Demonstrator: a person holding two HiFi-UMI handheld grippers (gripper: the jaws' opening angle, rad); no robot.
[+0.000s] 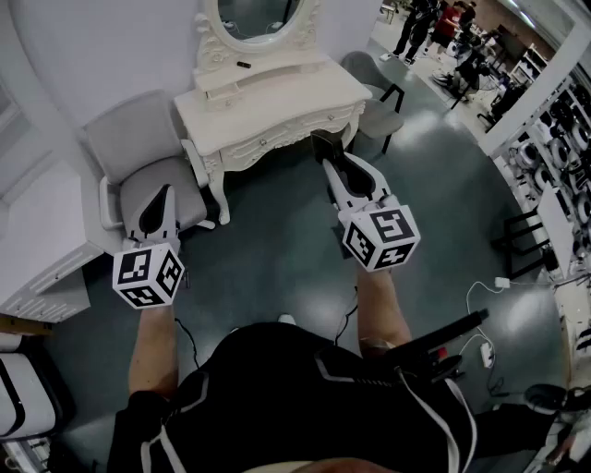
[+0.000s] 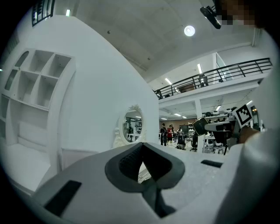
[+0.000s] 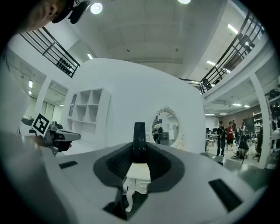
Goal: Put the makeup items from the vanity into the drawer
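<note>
The white vanity point(image 1: 277, 102) with its oval mirror point(image 1: 259, 18) stands at the top of the head view, its front drawers closed. A small dark item point(image 1: 242, 65) lies on its raised back shelf. My right gripper point(image 1: 323, 152) hovers just off the vanity's front right corner, shut on a thin black round item point(image 3: 139, 140) that stands edge-on between the pads. The vanity's leg point(image 3: 131, 192) shows below it. My left gripper point(image 1: 162, 199) hangs above a grey chair, and in the left gripper view the left gripper point(image 2: 142, 151) has its jaws together with nothing in them.
A grey chair point(image 1: 138, 180) sits left of the vanity and another point(image 1: 369, 78) to its right. A white cabinet point(image 1: 46, 240) is at the far left. People point(image 1: 443, 28) stand far back right. Cables point(image 1: 489, 296) and black stands lie on the floor at right.
</note>
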